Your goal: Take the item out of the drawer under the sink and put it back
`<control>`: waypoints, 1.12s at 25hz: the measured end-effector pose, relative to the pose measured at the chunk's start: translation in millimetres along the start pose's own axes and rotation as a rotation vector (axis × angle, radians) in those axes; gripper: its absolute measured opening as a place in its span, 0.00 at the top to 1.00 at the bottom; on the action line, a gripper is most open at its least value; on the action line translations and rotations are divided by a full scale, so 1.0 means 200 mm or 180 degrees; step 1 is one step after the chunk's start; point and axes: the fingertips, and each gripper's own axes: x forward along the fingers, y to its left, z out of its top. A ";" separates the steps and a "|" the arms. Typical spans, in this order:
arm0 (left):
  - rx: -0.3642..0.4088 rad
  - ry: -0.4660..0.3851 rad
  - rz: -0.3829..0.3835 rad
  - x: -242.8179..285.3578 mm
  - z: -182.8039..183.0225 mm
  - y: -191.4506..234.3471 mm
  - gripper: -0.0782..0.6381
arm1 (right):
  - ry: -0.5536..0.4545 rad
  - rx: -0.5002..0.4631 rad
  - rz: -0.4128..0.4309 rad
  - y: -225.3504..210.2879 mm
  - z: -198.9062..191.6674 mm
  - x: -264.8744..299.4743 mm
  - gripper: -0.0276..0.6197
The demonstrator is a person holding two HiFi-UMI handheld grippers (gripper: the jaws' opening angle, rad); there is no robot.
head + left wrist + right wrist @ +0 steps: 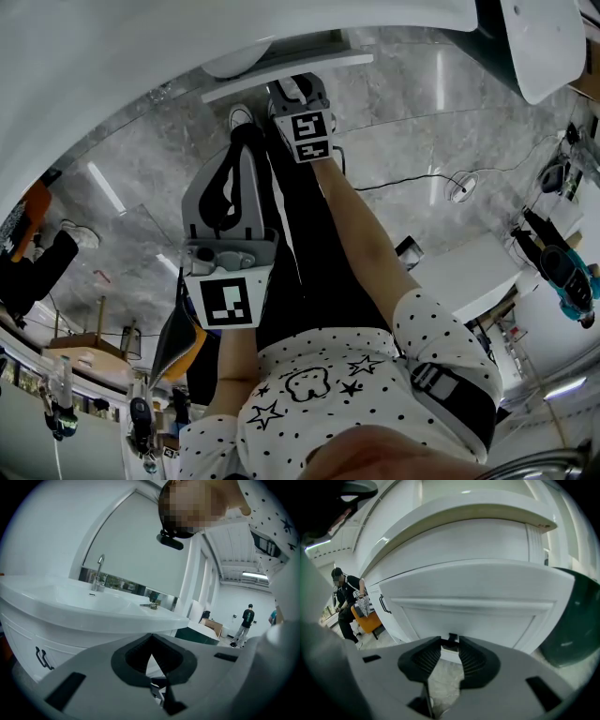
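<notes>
The white drawer front (473, 603) under the sink (79, 599) stands out a little from the cabinet. My right gripper (450, 641) points at its lower edge, jaws partly apart with the small black drawer handle (452, 638) pinched between the tips. In the head view the right gripper (298, 89) reaches the drawer (281, 67) below the basin. My left gripper (246, 141) hangs back from the cabinet; in its own view the left gripper (151, 638) is shut, with nothing in it. No item from inside the drawer shows.
A faucet (99, 572) stands on the basin. A second black cabinet handle (384, 604) is at the left. A dark green rounded thing (576, 620) sits right of the cabinet. A cable (422, 178) lies on the marble floor. A person (246, 620) stands far off.
</notes>
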 end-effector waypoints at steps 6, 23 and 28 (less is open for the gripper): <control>-0.0006 -0.0002 0.0021 -0.02 -0.01 0.00 0.88 | 0.0039 0.0014 0.0000 0.01 -0.05 -0.05 0.76; -0.0002 0.0002 -0.0002 -0.01 -0.01 0.00 0.88 | 0.0118 0.0011 0.0054 0.03 -0.14 -0.08 0.76; 0.0047 0.0017 -0.0067 -0.03 0.01 0.00 0.88 | 0.0179 0.0037 0.0105 0.03 -0.13 -0.12 0.75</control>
